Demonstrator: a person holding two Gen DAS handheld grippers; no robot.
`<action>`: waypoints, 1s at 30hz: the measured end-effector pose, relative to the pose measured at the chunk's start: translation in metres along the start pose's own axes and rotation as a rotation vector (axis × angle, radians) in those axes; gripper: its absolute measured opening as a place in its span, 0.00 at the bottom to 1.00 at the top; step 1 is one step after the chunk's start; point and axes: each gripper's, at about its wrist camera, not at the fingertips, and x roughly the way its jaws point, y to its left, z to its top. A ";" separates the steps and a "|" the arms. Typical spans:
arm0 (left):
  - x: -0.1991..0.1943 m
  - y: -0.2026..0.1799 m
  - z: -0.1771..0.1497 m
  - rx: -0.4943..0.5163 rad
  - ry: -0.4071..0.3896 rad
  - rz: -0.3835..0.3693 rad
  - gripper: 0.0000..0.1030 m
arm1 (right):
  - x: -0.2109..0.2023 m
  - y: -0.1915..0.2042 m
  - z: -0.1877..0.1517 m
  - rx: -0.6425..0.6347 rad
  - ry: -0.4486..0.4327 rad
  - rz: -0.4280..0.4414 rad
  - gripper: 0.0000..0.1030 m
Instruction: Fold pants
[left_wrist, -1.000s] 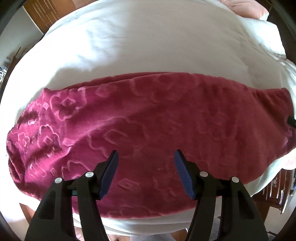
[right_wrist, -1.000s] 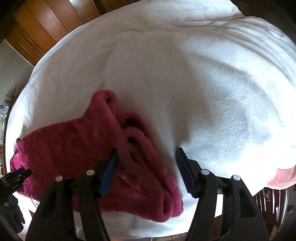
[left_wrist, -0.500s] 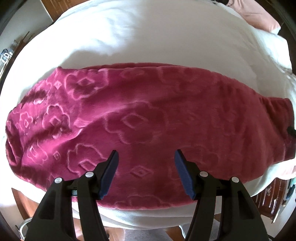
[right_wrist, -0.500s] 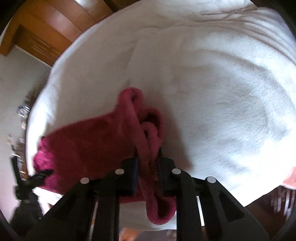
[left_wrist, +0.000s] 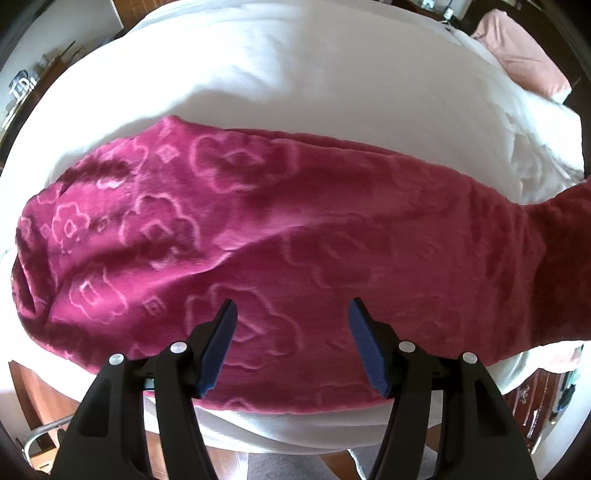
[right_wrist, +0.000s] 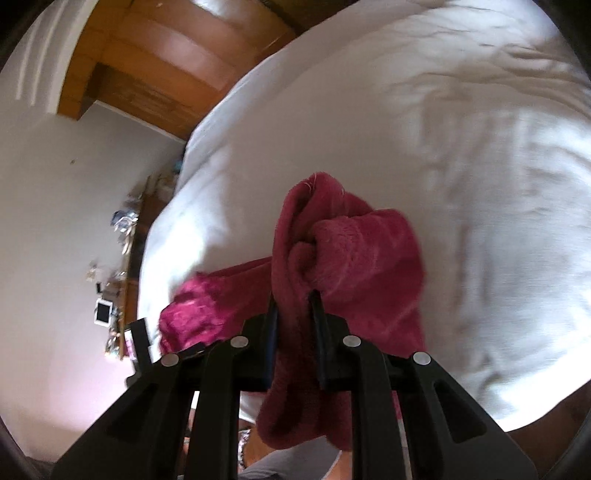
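Note:
Crimson fleece pants (left_wrist: 280, 236) with a pressed flower pattern lie stretched across a white bed cover (left_wrist: 295, 74). Above their near edge my left gripper (left_wrist: 290, 317) hovers open, with nothing between its blue pads. At the right of the left wrist view the cloth rises off the bed. In the right wrist view my right gripper (right_wrist: 293, 299) is shut on a bunched end of the pants (right_wrist: 354, 251), lifted clear of the bed cover (right_wrist: 424, 129). Loose cloth hangs down in front of and below its fingers. The left gripper's black frame (right_wrist: 138, 343) shows at the lower left there.
A pink pillow (left_wrist: 524, 55) lies at the bed's far right corner. A wooden wardrobe (right_wrist: 155, 74) stands beyond the bed, and a cluttered shelf (right_wrist: 118, 266) runs along the white wall. Wooden floor (left_wrist: 44, 387) and a dark cabinet (left_wrist: 539, 402) flank the bed's near edge.
My right gripper has shut on the bunched end of the pants and lifted it, tilting upward. My left gripper has slid left along the pants, still open.

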 end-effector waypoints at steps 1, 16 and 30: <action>-0.002 0.006 0.001 -0.003 -0.001 -0.003 0.61 | 0.004 0.008 0.003 -0.009 0.007 0.010 0.16; -0.035 0.088 -0.004 -0.050 -0.014 -0.033 0.61 | 0.084 0.109 -0.032 -0.162 0.167 0.067 0.16; -0.038 0.173 -0.020 -0.090 0.012 -0.018 0.61 | 0.189 0.136 -0.072 -0.244 0.332 -0.044 0.16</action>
